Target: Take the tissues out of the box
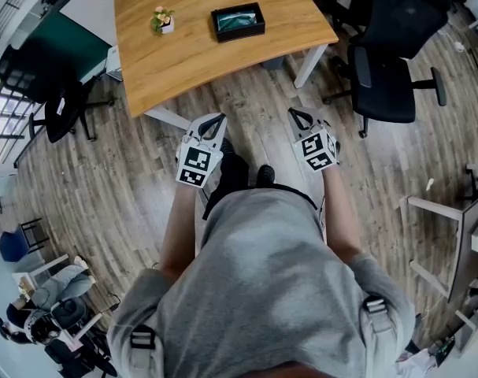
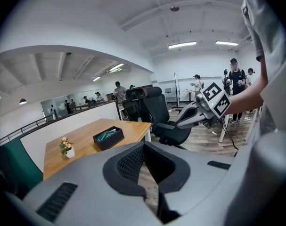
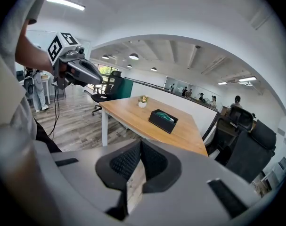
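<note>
Left gripper view is showing the left tongs [image 2: 143,149] closed, the ribbed pads meeting at the tip and gripping nothing. The right gripper view is showing the right tongs [image 3: 140,147] in the same way: jaws pressed together, nothing between them.

In the head view the person is holding both tongs side by side in front of the grey-shirted torso, apart from each other. Their tips are pointing toward the desk [image 1: 193,63]. Both are hanging over the wooden floor [image 1: 246,101], just short of the desk's near edge, and neither is touching anything.

The box [image 1: 239,21], black and open on top, is sitting on the far right part of the desk, well apart from both tongs. The tissues [image 1: 239,17] are lying inside it, showing as a teal and white bundle below the rim.

A small white flower pot [image 1: 163,22] is standing on the desk to the left of the box, near it but not touching. A black office chair [image 1: 390,73] is standing on the floor beside the desk's right end, and another dark chair [image 1: 61,105] is standing off its left side. At the lower left of the head view, other people are sitting at the edge of the room.
</note>
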